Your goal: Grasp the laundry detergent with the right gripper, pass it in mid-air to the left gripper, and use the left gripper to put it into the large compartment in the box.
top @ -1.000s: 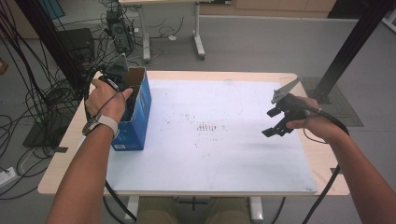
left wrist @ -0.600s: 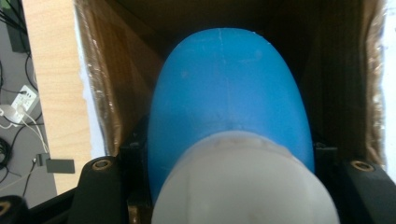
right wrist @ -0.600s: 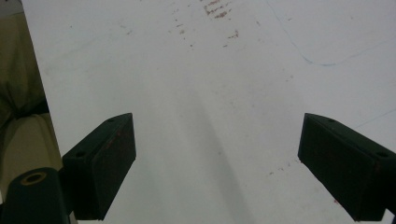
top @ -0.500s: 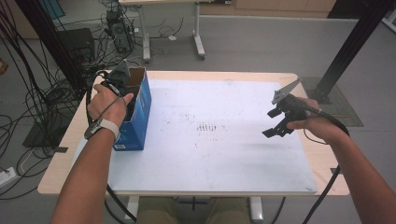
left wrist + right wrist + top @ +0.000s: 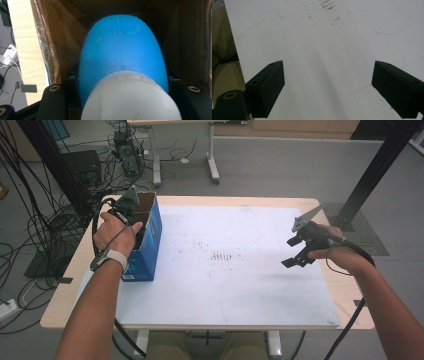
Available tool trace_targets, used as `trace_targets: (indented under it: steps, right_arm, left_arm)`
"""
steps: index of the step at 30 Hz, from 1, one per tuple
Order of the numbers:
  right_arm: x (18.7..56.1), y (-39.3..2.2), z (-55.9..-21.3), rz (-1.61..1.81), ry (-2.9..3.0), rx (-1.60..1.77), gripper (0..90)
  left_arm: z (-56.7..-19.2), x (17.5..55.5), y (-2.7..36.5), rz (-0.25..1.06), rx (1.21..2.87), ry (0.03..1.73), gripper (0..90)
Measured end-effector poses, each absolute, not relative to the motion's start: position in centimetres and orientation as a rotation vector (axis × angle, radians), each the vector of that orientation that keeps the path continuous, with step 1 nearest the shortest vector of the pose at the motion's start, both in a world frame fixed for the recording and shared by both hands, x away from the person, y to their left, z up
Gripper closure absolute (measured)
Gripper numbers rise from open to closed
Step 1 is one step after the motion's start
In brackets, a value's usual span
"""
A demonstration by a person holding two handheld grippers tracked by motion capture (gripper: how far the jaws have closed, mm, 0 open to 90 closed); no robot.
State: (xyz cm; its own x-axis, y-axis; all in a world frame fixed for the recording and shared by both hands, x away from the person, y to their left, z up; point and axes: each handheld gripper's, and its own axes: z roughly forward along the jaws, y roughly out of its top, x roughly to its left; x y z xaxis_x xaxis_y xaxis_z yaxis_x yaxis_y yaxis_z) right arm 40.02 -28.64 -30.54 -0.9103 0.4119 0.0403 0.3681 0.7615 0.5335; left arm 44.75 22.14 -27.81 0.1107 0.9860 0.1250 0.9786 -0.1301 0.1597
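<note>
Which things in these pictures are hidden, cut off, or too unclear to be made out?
- Blue and white object, left gripper view: its white end leaves the bottom edge; what it is stays unclear.
- Inside of the blue box, high view: the left hand and left hand-held gripper cover the opening.
- Box bottom, left gripper view: hidden behind the object.
- Marks on the white sheet, high view: too small to read.

A pale wooden desk carries a white, scuffed mat with reddish-brown specks at its middle. Grey floor spreads beyond, strewn at the left with black cables. Another desk's white legs stand behind, and a black post slants up at the right.
</note>
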Motion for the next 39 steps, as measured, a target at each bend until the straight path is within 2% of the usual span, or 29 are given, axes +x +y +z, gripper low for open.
trace_targets:
  steps: [39]
  right_arm:
    - [39.79,-28.47,-30.66,0.829,2.881,0.636,11.0]
  left_arm:
    - [-27.82,44.65,22.24,0.300,2.308,2.057,37.8]
